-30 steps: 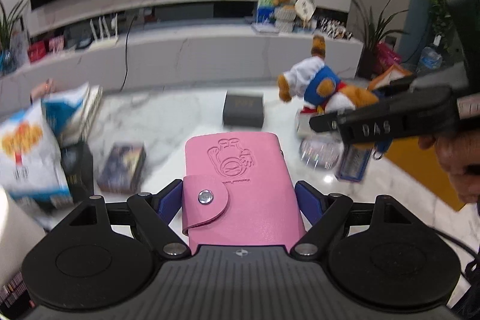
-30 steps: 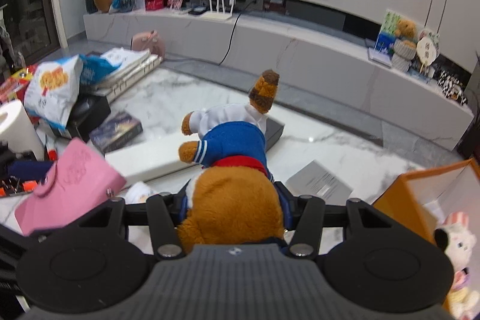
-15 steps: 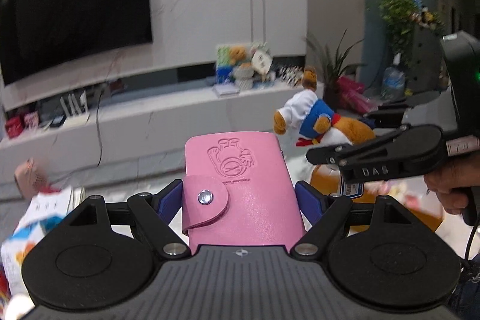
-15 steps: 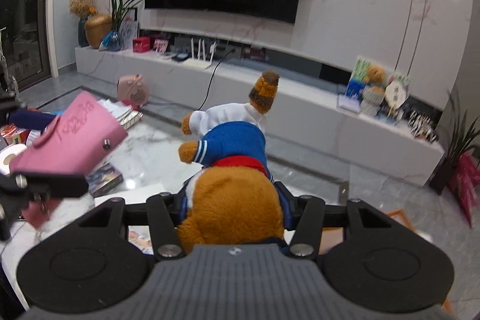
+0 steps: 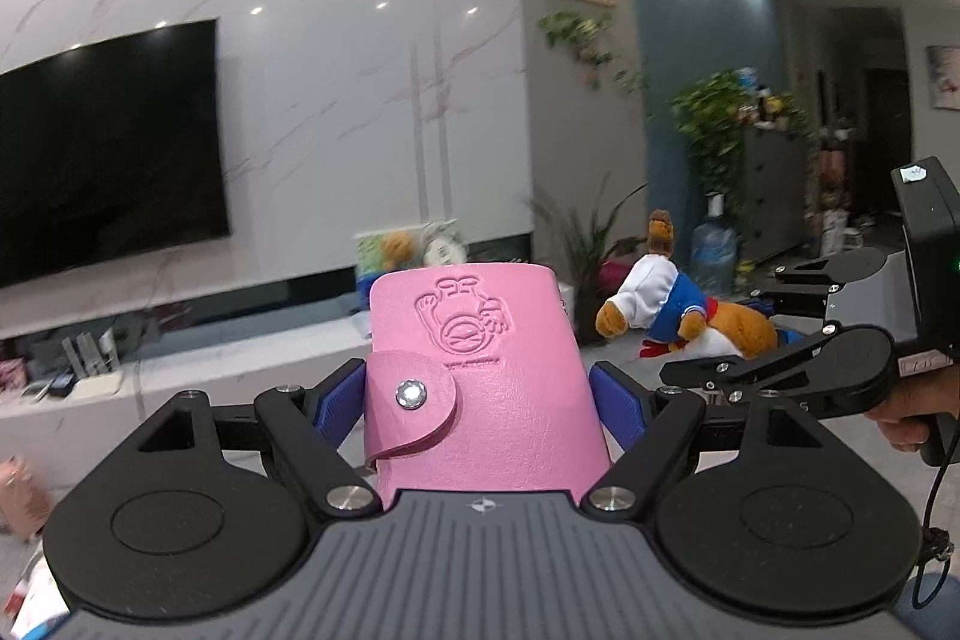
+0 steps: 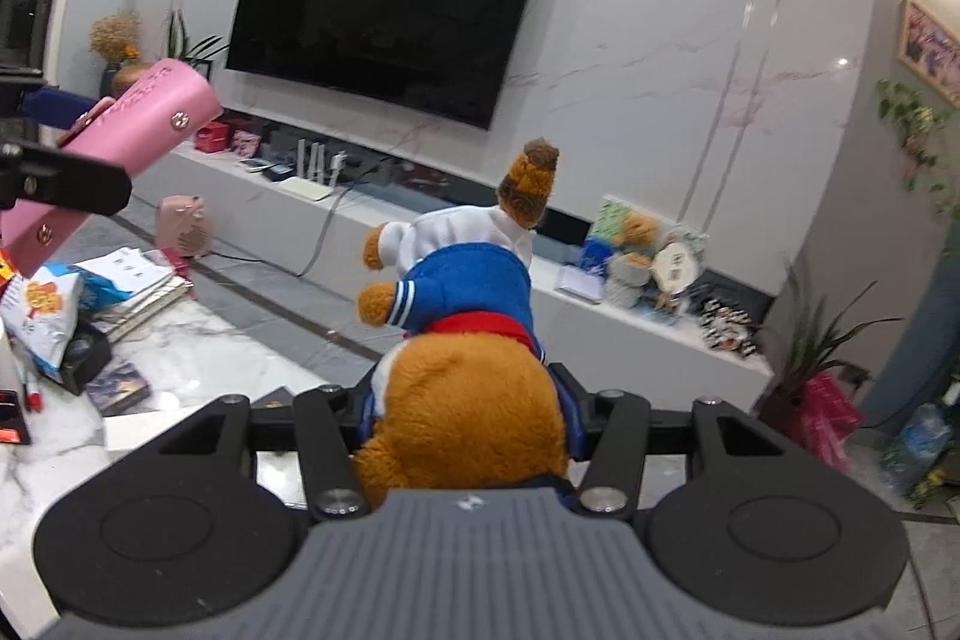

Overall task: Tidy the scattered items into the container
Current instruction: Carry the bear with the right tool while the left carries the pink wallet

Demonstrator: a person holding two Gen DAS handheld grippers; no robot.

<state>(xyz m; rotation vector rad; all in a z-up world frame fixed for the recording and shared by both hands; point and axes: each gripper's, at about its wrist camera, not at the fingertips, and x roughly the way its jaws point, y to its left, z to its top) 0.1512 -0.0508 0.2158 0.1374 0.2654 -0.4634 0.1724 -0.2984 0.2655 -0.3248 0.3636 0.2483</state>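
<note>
My left gripper (image 5: pixel 477 403) is shut on a pink snap-button card wallet (image 5: pixel 480 376), its blue pads pressing both sides. The wallet is held high in the air; in the right wrist view the wallet (image 6: pixel 144 124) shows at the far left. My right gripper (image 6: pixel 468 412) is shut on a brown plush bear (image 6: pixel 462 340) in a blue and white top, also lifted off the table. In the left wrist view the bear (image 5: pixel 678 316) and the right gripper (image 5: pixel 768 334) are at the right, with a hand on the handle. No container is in view.
The marble table (image 6: pixel 180 352) at lower left carries a snack bag (image 6: pixel 42 310), stacked papers (image 6: pixel 132 280) and a dark box (image 6: pixel 117 388). A white TV bench (image 6: pixel 420 232) with routers and toys runs along the wall under the TV (image 6: pixel 378 16). Potted plants (image 6: pixel 822 340) stand right.
Both grippers have risen well above the table with the wallet and the bear still gripped. The views now tilt up toward the wall, TV and ceiling, and the table has dropped from sight.
</note>
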